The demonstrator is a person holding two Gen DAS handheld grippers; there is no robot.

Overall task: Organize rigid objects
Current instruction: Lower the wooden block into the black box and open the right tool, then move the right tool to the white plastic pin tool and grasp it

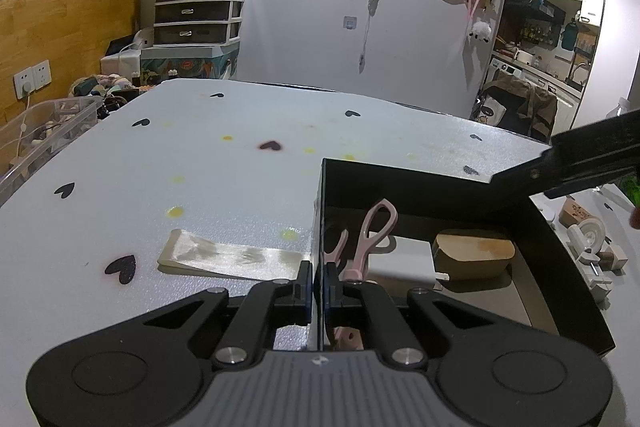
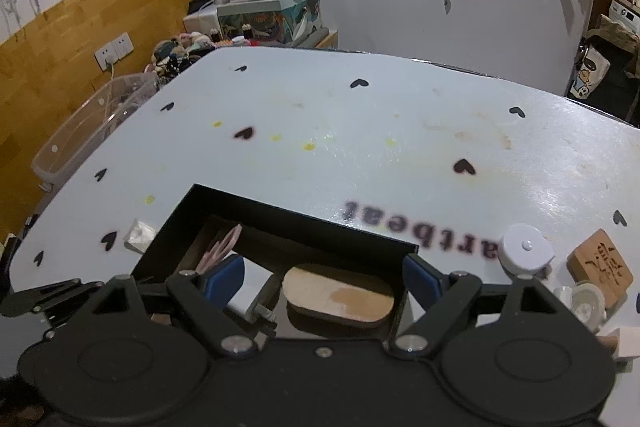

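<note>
Left hand-held gripper clamps black box wall; right hand-held gripper apart above it.

The box is seen to be of black, glossy board; its left wall mirrors the scissors, whose handles look to be smooth pink plastic. Inside the box, a flat oval piece of pale, matt wood is shown, with a white, smooth plastic block to its left. Around the box, the worktop is covered in a pale, finely grained sheet with a slight sheen, stained in places. Left of the box, a shiny, crinkled clear wrapper is seen. Right of the box, a matt white plastic disc and an engraved wooden block are seen. The tongs are of matt black plastic with bright metal rivets.
</note>
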